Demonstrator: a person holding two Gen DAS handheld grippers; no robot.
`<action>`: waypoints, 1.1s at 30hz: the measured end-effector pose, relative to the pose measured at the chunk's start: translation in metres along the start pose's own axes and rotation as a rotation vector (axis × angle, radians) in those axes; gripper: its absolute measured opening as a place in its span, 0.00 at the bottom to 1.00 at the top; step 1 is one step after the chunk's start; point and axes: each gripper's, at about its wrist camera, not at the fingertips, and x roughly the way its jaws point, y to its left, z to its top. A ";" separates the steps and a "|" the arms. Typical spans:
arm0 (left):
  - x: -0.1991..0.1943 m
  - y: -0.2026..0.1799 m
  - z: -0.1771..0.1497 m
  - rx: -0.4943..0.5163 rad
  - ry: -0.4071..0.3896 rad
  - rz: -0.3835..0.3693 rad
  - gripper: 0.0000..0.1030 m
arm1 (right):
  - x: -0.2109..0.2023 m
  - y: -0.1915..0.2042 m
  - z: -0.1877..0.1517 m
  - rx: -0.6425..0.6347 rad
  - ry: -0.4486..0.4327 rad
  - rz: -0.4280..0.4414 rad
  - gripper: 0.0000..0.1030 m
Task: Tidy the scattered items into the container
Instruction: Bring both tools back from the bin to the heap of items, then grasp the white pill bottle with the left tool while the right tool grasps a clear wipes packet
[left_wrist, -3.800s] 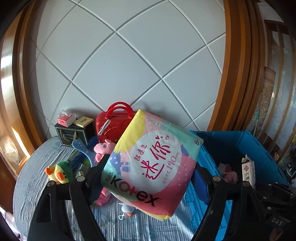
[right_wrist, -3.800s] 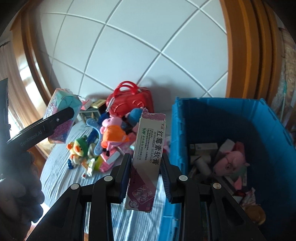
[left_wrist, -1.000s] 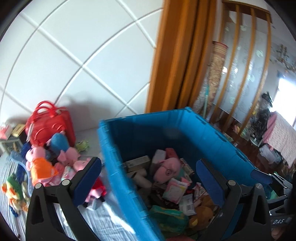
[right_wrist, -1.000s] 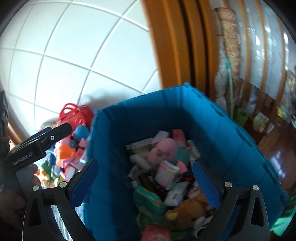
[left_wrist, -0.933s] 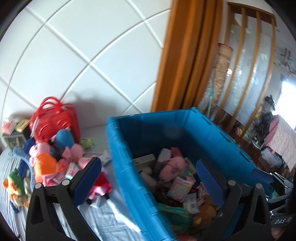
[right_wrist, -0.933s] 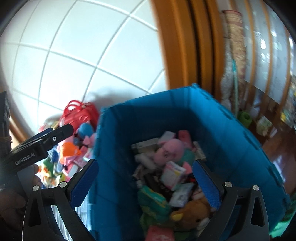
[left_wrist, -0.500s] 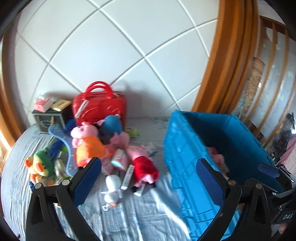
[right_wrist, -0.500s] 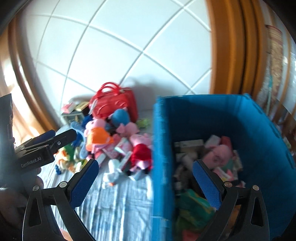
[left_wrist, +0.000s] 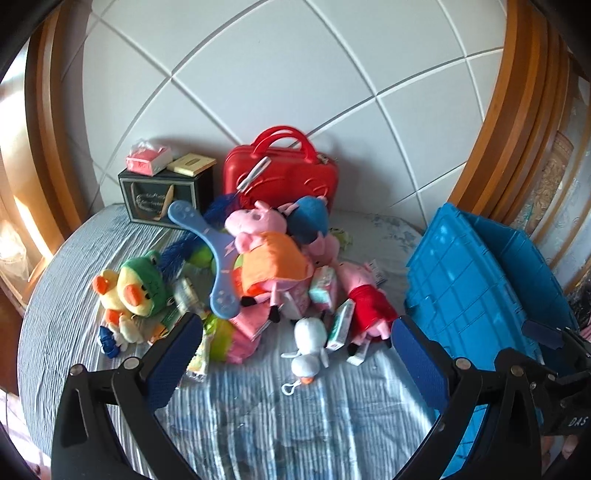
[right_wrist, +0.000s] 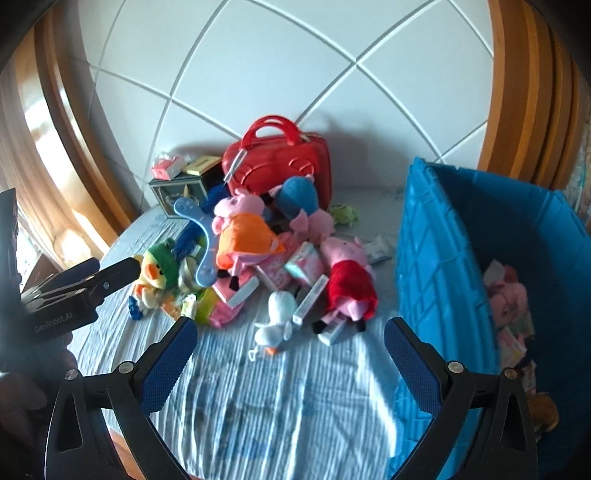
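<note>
L gripper (left_wrist: 295, 365): jaws spread wide, nothing between the pads, fingers entering own view from 7 and 5 o'clock. R gripper (right_wrist: 290, 354): same, jaws wide apart, empty. In R wrist view, L gripper sits at 9 o'clock, seen side-on, w/ a dim hand (right_wrist: 22, 391) behind it at 8 o'clock.

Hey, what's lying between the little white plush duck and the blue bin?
In the left wrist view, a pig plush in a red dress and small cartons lie between the white duck and the blue bin.
</note>
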 end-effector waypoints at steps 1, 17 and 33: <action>0.003 0.006 -0.003 0.002 0.008 0.005 1.00 | 0.007 0.005 -0.002 0.001 0.009 -0.002 1.00; 0.123 0.167 -0.108 -0.043 0.244 0.163 1.00 | 0.161 0.067 -0.062 -0.004 0.212 -0.019 1.00; 0.238 0.216 -0.163 0.124 0.303 0.095 0.40 | 0.293 0.149 -0.084 -0.027 0.321 -0.006 1.00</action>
